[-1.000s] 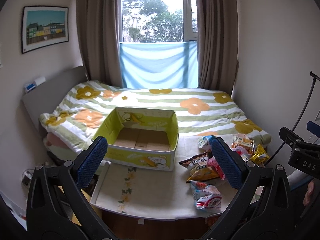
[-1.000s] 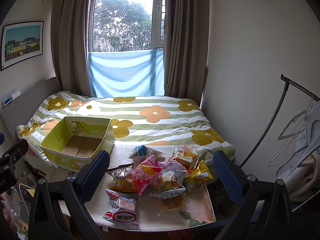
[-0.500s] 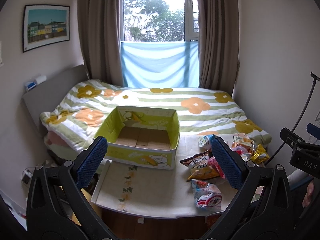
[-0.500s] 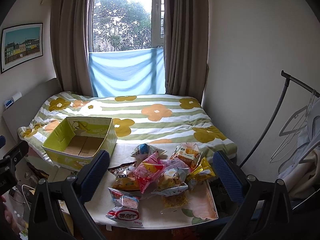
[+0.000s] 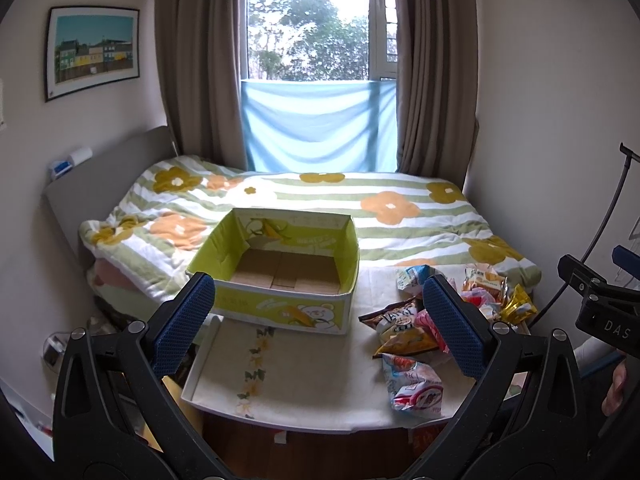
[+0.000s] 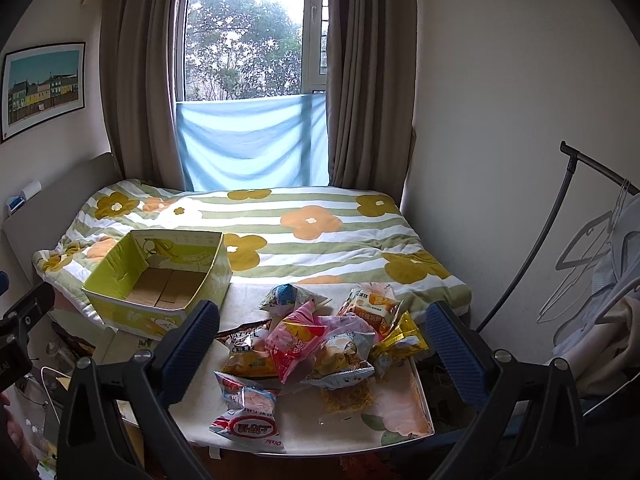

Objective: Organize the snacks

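On tray table (image 6: pixel 404 412), right side: snack packets (image 6: pixel 320 344) piled loose, yellow box (image 6: pixel 160 276) left, empty. Left gripper (image 5: pixel 320 320) and right gripper (image 6: pixel 324 348) both spread wide, holding nothing. Bags prob light, crinkly, slippery, crushable; pinch a sealed edge, e.g. red/white bag (image 6: pixel 248 416).
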`<state>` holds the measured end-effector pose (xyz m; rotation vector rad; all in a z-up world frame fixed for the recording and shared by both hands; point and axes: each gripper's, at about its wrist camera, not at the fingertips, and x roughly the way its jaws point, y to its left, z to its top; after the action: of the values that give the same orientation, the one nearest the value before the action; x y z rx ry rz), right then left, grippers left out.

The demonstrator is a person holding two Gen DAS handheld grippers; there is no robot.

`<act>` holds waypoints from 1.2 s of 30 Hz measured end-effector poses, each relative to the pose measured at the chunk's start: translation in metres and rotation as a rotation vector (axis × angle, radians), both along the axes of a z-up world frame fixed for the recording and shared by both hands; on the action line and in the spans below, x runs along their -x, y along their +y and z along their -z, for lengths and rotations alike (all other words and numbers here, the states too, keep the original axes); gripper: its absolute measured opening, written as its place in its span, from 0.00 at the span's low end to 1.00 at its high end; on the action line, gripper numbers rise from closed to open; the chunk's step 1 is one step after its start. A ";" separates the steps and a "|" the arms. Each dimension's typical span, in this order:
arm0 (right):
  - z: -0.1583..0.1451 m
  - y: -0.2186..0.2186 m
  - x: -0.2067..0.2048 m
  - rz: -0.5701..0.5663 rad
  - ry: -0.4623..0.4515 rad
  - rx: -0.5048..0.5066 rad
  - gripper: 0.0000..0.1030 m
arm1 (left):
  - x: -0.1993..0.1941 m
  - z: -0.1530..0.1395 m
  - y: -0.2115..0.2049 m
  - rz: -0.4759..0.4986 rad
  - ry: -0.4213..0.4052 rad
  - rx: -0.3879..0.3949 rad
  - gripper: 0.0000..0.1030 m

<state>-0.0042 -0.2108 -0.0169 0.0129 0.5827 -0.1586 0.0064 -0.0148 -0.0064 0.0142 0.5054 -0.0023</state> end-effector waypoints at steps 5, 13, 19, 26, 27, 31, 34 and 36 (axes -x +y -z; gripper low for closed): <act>0.000 -0.002 -0.001 0.001 0.000 -0.003 1.00 | 0.001 0.001 0.000 0.001 0.000 0.002 1.00; 0.000 -0.002 -0.001 0.001 0.001 -0.003 1.00 | 0.003 0.002 0.000 0.001 0.000 0.002 1.00; 0.000 -0.001 0.001 0.009 -0.003 -0.002 1.00 | -0.002 0.004 0.001 0.007 0.018 0.025 1.00; 0.010 -0.013 -0.004 0.063 0.044 -0.039 1.00 | -0.023 0.029 -0.002 0.064 0.146 0.019 1.00; 0.013 -0.017 -0.006 0.072 0.053 -0.046 1.00 | -0.027 0.035 -0.003 0.082 0.169 0.018 1.00; 0.035 -0.027 -0.013 0.113 0.122 -0.057 1.00 | -0.044 0.060 -0.007 0.151 0.257 0.040 1.00; 0.049 -0.031 -0.017 0.106 0.149 -0.083 1.00 | -0.055 0.082 -0.013 0.208 0.318 0.072 1.00; 0.059 -0.031 -0.023 0.081 0.167 -0.081 1.00 | -0.064 0.099 -0.021 0.222 0.373 0.083 1.00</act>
<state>0.0193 -0.2415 -0.0761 0.1030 0.7554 -0.2160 0.0703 -0.0357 -0.1053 -0.0116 0.8738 -0.2473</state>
